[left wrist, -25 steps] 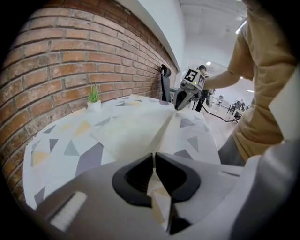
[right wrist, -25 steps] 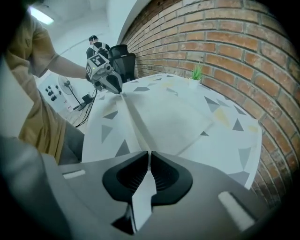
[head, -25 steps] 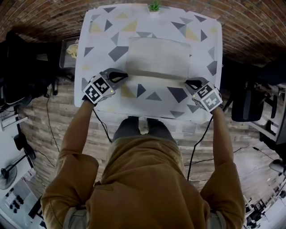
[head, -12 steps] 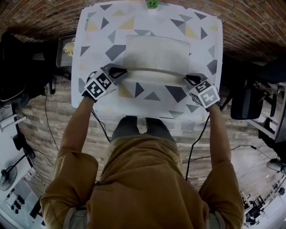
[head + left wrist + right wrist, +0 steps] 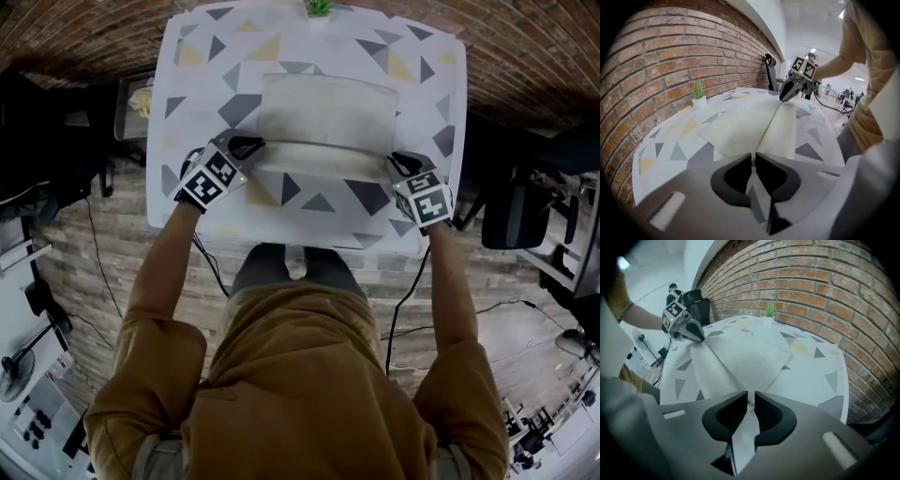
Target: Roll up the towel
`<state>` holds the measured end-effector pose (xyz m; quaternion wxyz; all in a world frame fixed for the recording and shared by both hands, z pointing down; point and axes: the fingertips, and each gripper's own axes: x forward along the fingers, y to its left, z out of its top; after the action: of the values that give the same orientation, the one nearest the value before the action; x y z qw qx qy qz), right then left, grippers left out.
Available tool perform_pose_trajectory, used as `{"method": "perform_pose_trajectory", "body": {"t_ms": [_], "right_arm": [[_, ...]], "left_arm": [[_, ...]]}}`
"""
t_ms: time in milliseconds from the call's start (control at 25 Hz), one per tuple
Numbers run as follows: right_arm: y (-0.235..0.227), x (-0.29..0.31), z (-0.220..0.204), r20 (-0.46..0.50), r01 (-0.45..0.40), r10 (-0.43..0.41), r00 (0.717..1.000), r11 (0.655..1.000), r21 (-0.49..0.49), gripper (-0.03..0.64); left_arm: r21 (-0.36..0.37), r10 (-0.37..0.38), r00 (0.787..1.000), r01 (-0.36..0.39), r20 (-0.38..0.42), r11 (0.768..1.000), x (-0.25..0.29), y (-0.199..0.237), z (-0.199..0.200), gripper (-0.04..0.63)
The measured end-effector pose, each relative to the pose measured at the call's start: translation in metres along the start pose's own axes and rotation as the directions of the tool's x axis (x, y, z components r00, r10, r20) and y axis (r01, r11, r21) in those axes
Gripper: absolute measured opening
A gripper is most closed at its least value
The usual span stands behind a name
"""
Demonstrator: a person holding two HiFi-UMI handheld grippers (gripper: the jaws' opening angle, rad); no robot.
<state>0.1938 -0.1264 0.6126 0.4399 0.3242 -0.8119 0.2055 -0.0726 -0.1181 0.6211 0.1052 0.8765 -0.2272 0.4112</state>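
Observation:
A pale grey towel (image 5: 323, 111) lies flat on the table with the triangle-patterned cloth (image 5: 192, 94). Its near edge is lifted into a fold that runs from one gripper to the other. My left gripper (image 5: 249, 146) is shut on the towel's near left corner, and in the left gripper view the cloth (image 5: 740, 124) is pinched between the jaws (image 5: 753, 161). My right gripper (image 5: 397, 161) is shut on the near right corner. In the right gripper view a strip of towel (image 5: 740, 357) passes through the closed jaws (image 5: 750, 401).
A small green plant (image 5: 320, 8) stands at the table's far edge against the brick wall (image 5: 525, 47). A dark chair (image 5: 525, 211) is off the table's right side. Another seat with clutter (image 5: 136, 103) is to the left. Cables trail on the wood floor.
Both grippers have moved a little away from the person over the table, carrying the towel's near edge with them. The fold now lies further onto the towel.

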Motion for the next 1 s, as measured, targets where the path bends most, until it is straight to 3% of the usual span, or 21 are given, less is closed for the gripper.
{"method": "perform_pose_trajectory", "body": {"t_ms": [240,480,800,880,1000], "right_arm": [[-0.009,0.003,-0.001,0.013,0.096,-0.096,0.995,0.994,0.054,0.034],[-0.018,0.004,-0.002,0.023,0.142,-0.144,0.989,0.986,0.092,0.084],[-0.026,0.000,-0.002,0.060,0.188,-0.198,0.978,0.972,0.141,0.133],[-0.029,-0.006,0.000,0.083,0.208,-0.222,0.971,0.966,0.156,0.133],[-0.031,-0.018,0.003,0.118,0.227,-0.245,0.962,0.962,0.151,0.133]], "left_arm": [[0.015,0.073,0.997,-0.072,-0.026,0.997,0.004,0.006,-0.005,0.080],[0.030,0.147,0.989,-0.147,-0.003,0.989,0.004,0.007,-0.006,0.080],[-0.078,0.227,0.971,-0.221,0.078,0.972,-0.001,0.018,-0.006,0.133],[-0.146,0.261,0.960,-0.246,0.098,0.958,-0.006,0.027,-0.007,0.211],[-0.191,0.303,0.948,-0.280,0.101,0.941,-0.020,0.037,-0.012,0.218]]}}
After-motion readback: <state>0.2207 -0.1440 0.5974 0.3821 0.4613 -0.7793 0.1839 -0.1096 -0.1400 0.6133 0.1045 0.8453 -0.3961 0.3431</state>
